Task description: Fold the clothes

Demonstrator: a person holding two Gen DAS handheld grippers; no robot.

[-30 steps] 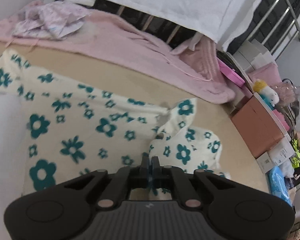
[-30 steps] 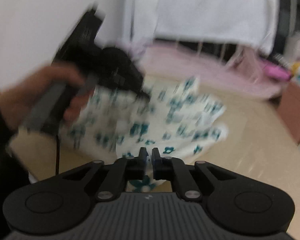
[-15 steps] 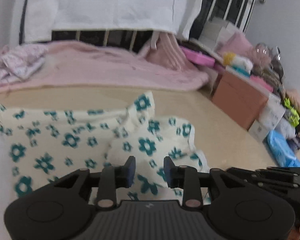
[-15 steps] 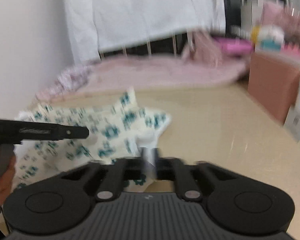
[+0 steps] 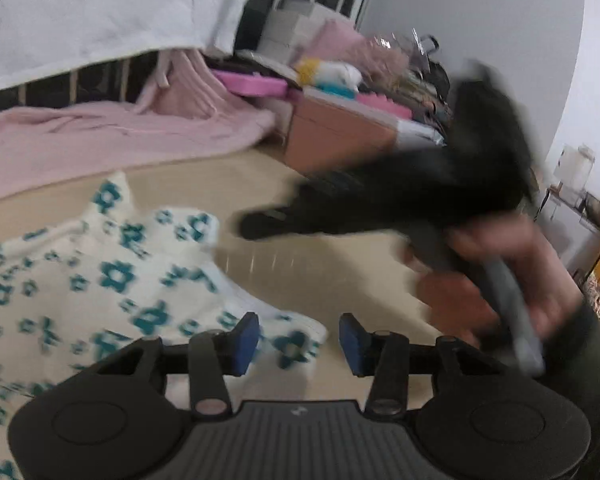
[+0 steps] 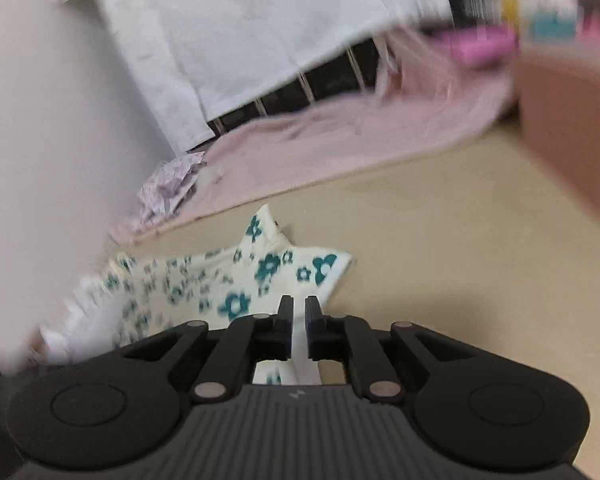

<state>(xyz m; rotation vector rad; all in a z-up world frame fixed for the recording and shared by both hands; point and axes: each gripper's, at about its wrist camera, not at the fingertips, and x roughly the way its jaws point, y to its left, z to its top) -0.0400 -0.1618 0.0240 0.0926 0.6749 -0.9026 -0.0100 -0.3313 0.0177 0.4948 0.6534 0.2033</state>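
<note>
The left gripper (image 5: pixel 299 338) now hangs with its blue-padded fingers (image 5: pixel 246 338) spread wide and nothing between them — half a second ago they stood only partly apart, and a second ago they were pinched together over the cloth. The floral garment (image 5: pixel 100 284), cream with teal flowers, lies crumpled on the tan bench (image 5: pixel 340 264) just ahead and to the left of those fingers, one corner reaching under the left pad.

The right gripper (image 6: pixel 299 322) has its fingers (image 6: pixel 285 320) drawn to a narrow slit with a strip of white cloth running up between them; whether they actually pinch it cannot be told. In its view the garment (image 6: pixel 220 284) spreads ahead and to the left, a pointed corner standing up at its far edge. Since the earlier frame this gripper has swung to the right side of the left camera's view, where it shows as a dark blur (image 5: pixel 400 196) held in a hand (image 5: pixel 512 276), above the bench and clear of the garment.

Beyond the garment a pink blanket (image 6: pixel 340 136) lies along the far edge of the bench, with a small crumpled patterned cloth (image 6: pixel 170 186) at its left end. A white sheet (image 6: pixel 260 28) hangs over a railed frame behind it. To the right stands a brown box (image 5: pixel 336 136) topped with pink items and a soft toy (image 5: pixel 328 72) — all blurred.
</note>
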